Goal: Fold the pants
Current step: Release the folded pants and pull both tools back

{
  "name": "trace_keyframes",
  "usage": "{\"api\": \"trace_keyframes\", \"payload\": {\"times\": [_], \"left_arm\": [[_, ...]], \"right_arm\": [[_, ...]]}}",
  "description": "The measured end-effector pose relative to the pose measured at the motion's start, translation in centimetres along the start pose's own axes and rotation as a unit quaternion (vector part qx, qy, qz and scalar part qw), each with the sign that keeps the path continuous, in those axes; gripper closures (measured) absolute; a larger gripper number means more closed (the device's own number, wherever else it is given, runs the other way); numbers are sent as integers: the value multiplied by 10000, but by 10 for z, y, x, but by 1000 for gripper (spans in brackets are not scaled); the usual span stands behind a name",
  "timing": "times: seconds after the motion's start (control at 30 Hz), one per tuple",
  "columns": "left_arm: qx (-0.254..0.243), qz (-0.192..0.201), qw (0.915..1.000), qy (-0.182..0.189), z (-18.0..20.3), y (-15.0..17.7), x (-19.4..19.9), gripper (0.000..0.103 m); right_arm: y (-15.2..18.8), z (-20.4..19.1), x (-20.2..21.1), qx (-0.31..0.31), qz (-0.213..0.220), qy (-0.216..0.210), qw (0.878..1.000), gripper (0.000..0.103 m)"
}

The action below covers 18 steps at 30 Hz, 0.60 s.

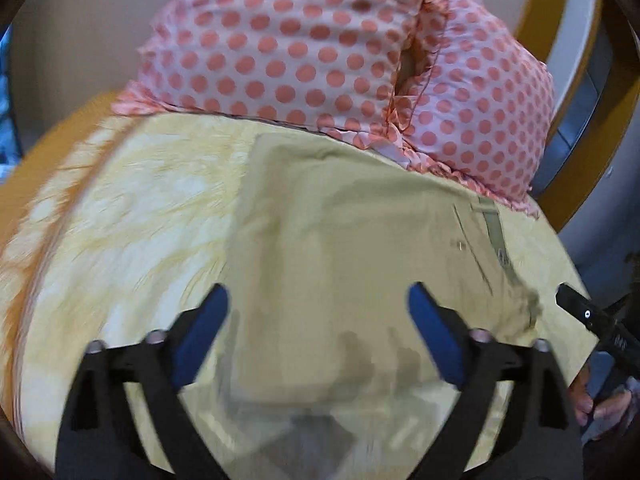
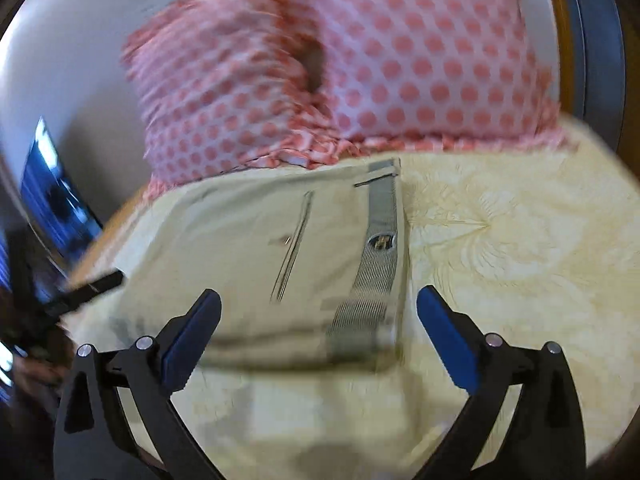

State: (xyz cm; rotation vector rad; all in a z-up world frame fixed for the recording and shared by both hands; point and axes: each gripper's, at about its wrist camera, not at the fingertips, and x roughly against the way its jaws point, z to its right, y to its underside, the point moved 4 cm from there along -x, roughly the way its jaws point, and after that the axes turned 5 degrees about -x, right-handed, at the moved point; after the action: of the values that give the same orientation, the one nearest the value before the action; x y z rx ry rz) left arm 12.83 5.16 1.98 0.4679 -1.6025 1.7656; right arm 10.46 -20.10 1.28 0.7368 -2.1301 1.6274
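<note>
Khaki pants (image 1: pixel 352 256) lie folded into a thick rectangle on the yellow bedspread (image 1: pixel 132 216), just in front of the pillows. In the right wrist view the pants (image 2: pixel 248 256) show a pocket slit and the grey elastic waistband (image 2: pixel 378 248) along their right edge. My left gripper (image 1: pixel 318 312) is open and empty, its blue pads astride the near part of the fold, above it. My right gripper (image 2: pixel 318 316) is open and empty, hovering over the near edge by the waistband. The right gripper's black tip (image 1: pixel 588 314) shows at the right of the left wrist view.
Two pink polka-dot pillows (image 1: pixel 304 48) with ruffled edges stand behind the pants, also in the right wrist view (image 2: pixel 360 68). A wooden headboard (image 1: pixel 560 28) curves at the back right. The bedspread (image 2: pixel 520 232) stretches to the right. A blue screen (image 2: pixel 52 192) is at far left.
</note>
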Motion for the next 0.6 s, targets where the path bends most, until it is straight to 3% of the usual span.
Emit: {"api": "trace_keyframes", "payload": {"times": [0.07,0.13,0.23,0.53,0.6], "left_arm": [[-74,117,9998,-170,3,24,17,2],[-121,132,9996,-208,7,47,26,2],[-299,26,9989,-361,13,71,29,2],[-931,-71,9921,-842,24,98,22,2],[-927,19,9917,-886,24,100,23,2]], "right_arm": [[30,-22,13,644,337,354,9967,1],[51,-36,19,939,447,400,9938,1],[69,-46,12,908,304,235,9951,1],[95,-47,-16,687,-204,580,9957,1],[99,-47,-13,633,-74,654,9958,1]]}}
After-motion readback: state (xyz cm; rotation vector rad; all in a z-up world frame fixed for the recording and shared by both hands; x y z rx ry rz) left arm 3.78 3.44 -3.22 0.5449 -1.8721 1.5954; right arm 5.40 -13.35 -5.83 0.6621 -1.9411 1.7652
